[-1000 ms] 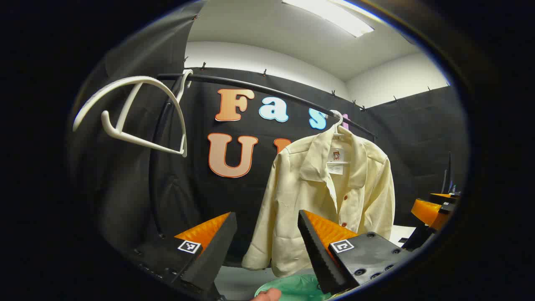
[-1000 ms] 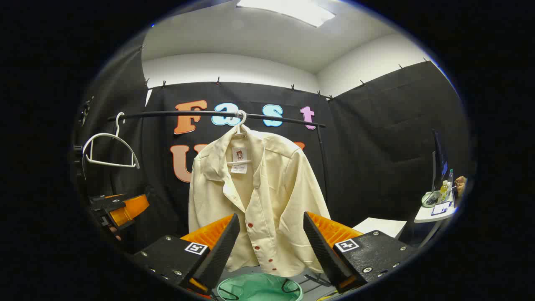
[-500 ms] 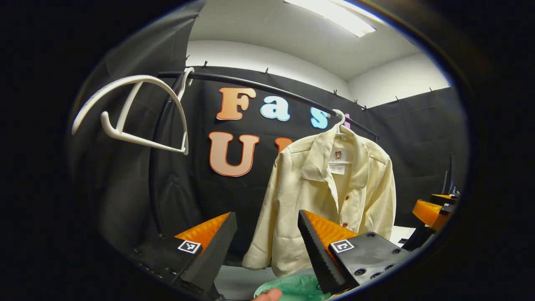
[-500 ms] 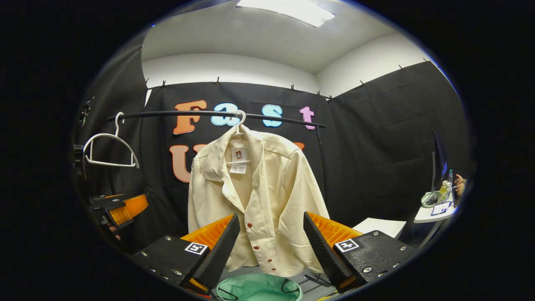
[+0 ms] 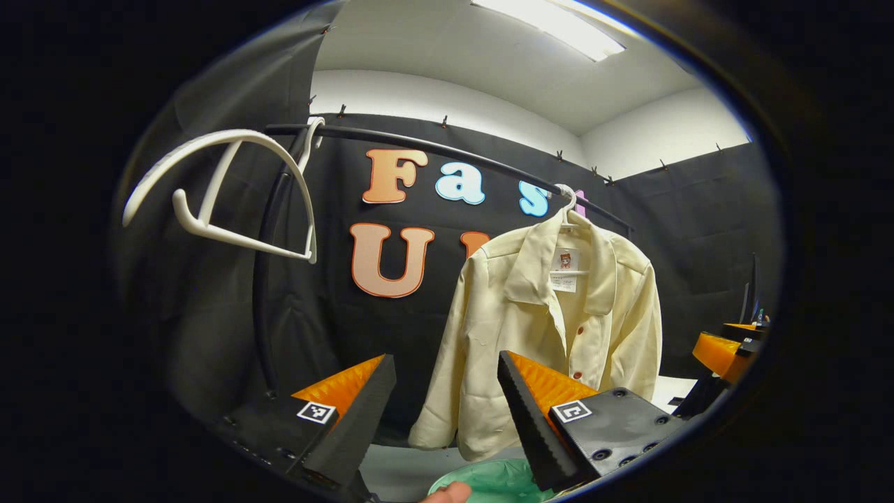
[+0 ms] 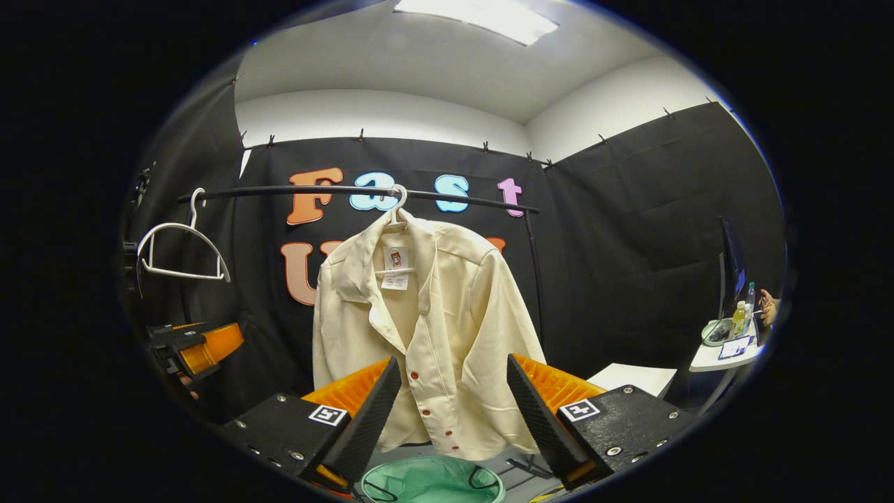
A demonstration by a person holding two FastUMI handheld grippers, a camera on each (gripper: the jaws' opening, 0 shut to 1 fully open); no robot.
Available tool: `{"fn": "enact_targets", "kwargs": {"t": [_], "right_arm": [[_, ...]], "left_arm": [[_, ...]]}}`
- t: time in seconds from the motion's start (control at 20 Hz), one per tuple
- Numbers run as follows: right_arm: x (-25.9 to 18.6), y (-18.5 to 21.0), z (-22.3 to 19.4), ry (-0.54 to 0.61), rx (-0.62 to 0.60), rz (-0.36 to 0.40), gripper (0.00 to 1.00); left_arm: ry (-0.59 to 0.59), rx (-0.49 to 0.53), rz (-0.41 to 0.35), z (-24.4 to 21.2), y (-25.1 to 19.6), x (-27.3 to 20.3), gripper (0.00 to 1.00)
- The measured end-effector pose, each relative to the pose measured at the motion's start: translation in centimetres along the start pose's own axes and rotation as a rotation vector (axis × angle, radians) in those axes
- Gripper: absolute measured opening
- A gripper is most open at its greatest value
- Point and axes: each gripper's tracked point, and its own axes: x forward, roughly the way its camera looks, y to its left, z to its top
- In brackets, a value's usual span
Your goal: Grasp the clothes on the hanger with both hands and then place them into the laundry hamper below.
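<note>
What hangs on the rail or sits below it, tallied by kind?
Shirt: 1
White hangers, one bare and one under the shirt: 2
Green laundry hamper: 1
Total: 4

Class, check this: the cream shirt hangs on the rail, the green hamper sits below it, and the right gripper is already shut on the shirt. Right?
Not quite. In the right gripper view the right gripper is open, short of the shirt. The rest holds: rail, hamper.
</note>
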Motion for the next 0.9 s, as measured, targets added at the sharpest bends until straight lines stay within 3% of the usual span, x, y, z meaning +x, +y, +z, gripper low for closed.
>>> {"fn": "enact_targets", "kwargs": {"t": [0.25,0.4,0.65,0.75,0.9], "right_arm": [[2.0,1.1,1.8,-0.047,-0.036,0.043,0.95],[5.0,2.3,0.8,-0.022,-0.024,0.087,0.94],[12.9,3.7,-2.5,0.051,-0.057,0.115,0.95],[16.6,4.1,-4.0,0.090,-0.071,0.108,0.95],[21.5,4.3,-6.5,0.156,-0.075,0.089,0.95]], "left_arm": [[0.002,-0.008,-0.015,0.3,-0.5,-0.1,0.97],[0.002,0.008,-0.004,0.3,-0.3,-0.5,0.96],[0.003,0.020,0.024,0.3,0.8,-1.0,1.00],[0.002,0.033,0.030,0.3,1.2,-1.1,0.96],[-0.002,0.028,0.000,0.3,0.4,-0.3,0.97]]}}
